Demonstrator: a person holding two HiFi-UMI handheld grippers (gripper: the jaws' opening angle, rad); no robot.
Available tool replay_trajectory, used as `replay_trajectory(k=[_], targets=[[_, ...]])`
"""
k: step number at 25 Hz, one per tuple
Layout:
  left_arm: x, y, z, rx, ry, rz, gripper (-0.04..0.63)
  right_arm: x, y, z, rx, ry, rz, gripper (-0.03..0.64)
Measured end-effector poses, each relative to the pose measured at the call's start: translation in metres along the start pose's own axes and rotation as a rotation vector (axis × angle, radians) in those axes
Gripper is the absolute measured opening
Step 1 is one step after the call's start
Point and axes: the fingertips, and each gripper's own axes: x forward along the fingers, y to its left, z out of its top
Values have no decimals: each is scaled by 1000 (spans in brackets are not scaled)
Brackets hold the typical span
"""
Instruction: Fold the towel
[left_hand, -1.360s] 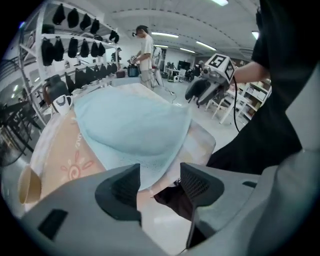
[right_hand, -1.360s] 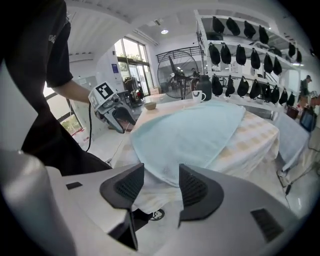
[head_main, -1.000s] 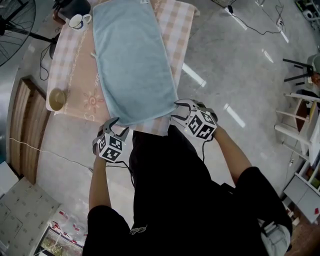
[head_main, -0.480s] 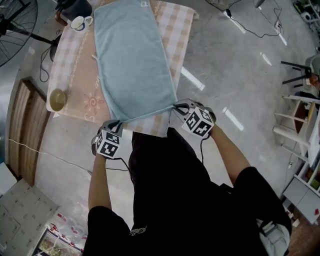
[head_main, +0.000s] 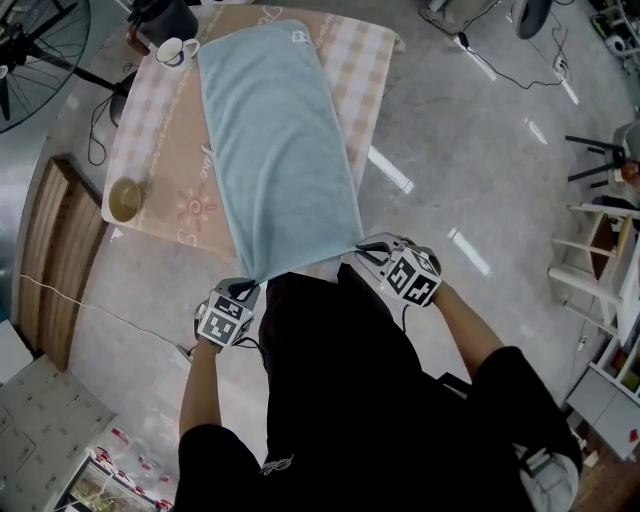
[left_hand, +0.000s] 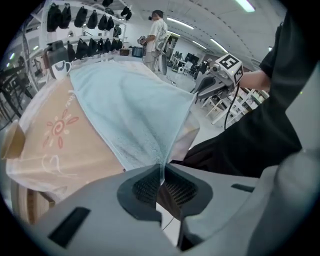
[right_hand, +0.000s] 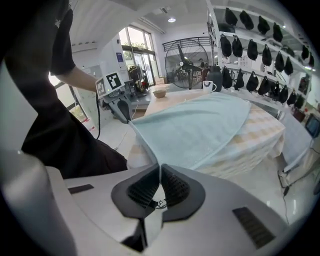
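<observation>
Left gripper (head_main: 250, 285) noted with jaws closing to a narrow pinch on the near left corner of the towel (head_main: 275, 140); cloth is seen running straight into the pads in the left gripper view (left_hand: 161, 172). Right gripper (head_main: 362, 245) likewise closing, with the near right corner nipped between its pads (right_hand: 159, 175).

Change since a second ago: both pairs of jaws were then spread wide at the corners, with the near hem lying flat by the table's edge. The corners are now taken, and the hem is drawn taut between the two grippers and pulled off the near edge of the table (head_main: 160, 150) toward the person. The grasp step is judged done, so the towel is ready to be lifted and carried over for the first fold.

Towel position: spread along the checked tablecloth, far end with its small label near the far edge, close to the white cup (head_main: 177, 50); a bowl (head_main: 125, 198) is left well to its side.

Long axis: directed away from the person, near edge to far edge, slanted slightly left in the head view. The short hem is held crosswise.
</observation>
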Motion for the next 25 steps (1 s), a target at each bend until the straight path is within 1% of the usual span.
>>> replay_trajectory(k=[4, 6, 8, 10, 13, 16, 19, 22, 25], targets=[[-14, -21, -12, -53, -8, -78, 32, -14, 24, -1, 13, -8, 45, 15], [-24, -21, -10, -64, -32, -83, 32, -20, 27, 4, 0, -15, 44, 14], [-36, -11, 2, -70, -75, -60, 32, -25, 20, 16, -9, -34, 24, 14], [-51, 5, 24, -60, -125, -17, 31, -32, 4, 34, -15, -61, -15, 14], [-75, 40, 68, -12, -214, 73, 29, -44, -31, 67, -27, -103, -96, 14], [-100, 85, 115, 51, -293, 178, 29, -50, -75, 106, -59, -138, -188, 14], [-119, 136, 163, 90, -358, 265, 26, -53, -123, 148, -85, -168, -275, 14], [-136, 182, 209, 129, -400, 338, 26, -56, -168, 184, -86, -188, -328, 14], [-142, 224, 246, 164, -414, 382, 26, -49, -210, 211, -89, -200, -372, 14]])
